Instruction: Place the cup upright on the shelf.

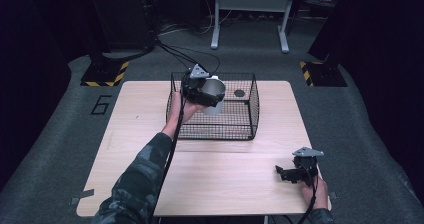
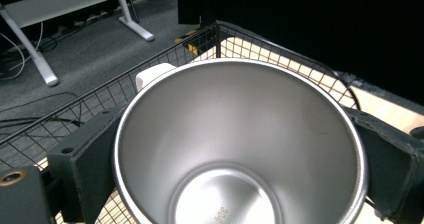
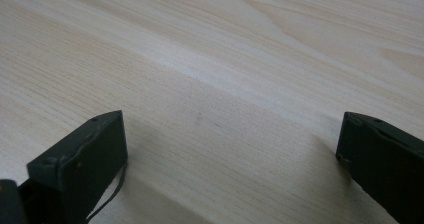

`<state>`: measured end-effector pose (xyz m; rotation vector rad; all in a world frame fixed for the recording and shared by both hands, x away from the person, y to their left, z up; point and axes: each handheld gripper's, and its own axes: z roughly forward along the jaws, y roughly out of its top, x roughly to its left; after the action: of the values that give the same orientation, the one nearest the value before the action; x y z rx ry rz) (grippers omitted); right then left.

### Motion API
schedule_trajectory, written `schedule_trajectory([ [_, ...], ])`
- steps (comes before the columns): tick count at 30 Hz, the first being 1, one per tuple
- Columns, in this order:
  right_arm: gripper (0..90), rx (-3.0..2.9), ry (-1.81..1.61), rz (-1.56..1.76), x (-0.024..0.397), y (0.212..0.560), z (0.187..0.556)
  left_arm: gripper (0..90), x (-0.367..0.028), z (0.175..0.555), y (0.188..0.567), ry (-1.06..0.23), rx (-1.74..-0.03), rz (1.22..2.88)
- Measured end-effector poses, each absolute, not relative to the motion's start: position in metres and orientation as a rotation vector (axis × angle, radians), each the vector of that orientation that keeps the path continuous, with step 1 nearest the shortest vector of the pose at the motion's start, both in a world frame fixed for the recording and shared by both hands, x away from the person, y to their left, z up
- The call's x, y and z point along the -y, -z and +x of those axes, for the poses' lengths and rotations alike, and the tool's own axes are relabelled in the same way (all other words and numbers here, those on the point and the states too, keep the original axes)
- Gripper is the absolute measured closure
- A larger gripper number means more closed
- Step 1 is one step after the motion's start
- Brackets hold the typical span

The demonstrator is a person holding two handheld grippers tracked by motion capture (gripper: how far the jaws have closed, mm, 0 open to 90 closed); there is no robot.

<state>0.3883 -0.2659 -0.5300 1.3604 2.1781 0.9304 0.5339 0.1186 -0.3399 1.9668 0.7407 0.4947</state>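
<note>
Holding the steel cup (image 2: 240,144) between my left jaws, I have it up over the wire basket (image 1: 252,111) at the upper middle of the high view — its mouth tipped toward me, its base low inside the basket's left half. My left gripper (image 1: 207,91) pinches the cup's wall from both sides, pads pressed to the metal. The carry looks mostly done; what remains, as I judge it, is lowering the cup onto the basket floor and letting go. A small dark round thing (image 1: 239,93) already lies in the basket's far right part. My right gripper (image 1: 290,174) rests at the lower right on the table (image 3: 210,49), jaws spread, empty.
</note>
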Motion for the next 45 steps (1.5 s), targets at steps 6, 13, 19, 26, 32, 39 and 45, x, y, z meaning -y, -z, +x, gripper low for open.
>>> schedule_trajectory([
  [6,0.0,-2.178,-0.929,1.359,0.266,0.530,0.388,6.2,-0.116,0.546,0.345,-0.490,-0.761,1.995],
  [13,0.0,-2.178,-0.930,1.358,0.266,0.530,0.388,6.2,-0.116,0.557,0.354,-0.480,-0.775,2.008],
  [19,0.0,-2.178,-0.928,1.358,0.266,0.530,0.388,6.2,-0.117,0.566,0.363,-0.468,-0.781,2.032],
  [26,0.0,-2.191,-0.925,1.344,0.267,0.530,0.388,6.2,-0.118,0.571,0.369,-0.453,-0.784,2.050],
  [32,0.0,-2.189,-0.927,1.346,0.267,0.530,0.388,6.2,-0.116,0.578,0.379,-0.430,-0.768,2.077],
  [39,0.0,-2.190,-0.926,1.350,0.266,0.530,0.388,6.2,-0.119,0.583,0.391,-0.412,-0.784,2.089],
  [45,0.0,-2.190,-0.927,1.351,0.266,0.530,0.388,6.2,-0.121,0.588,0.400,-0.394,-0.793,2.108],
])
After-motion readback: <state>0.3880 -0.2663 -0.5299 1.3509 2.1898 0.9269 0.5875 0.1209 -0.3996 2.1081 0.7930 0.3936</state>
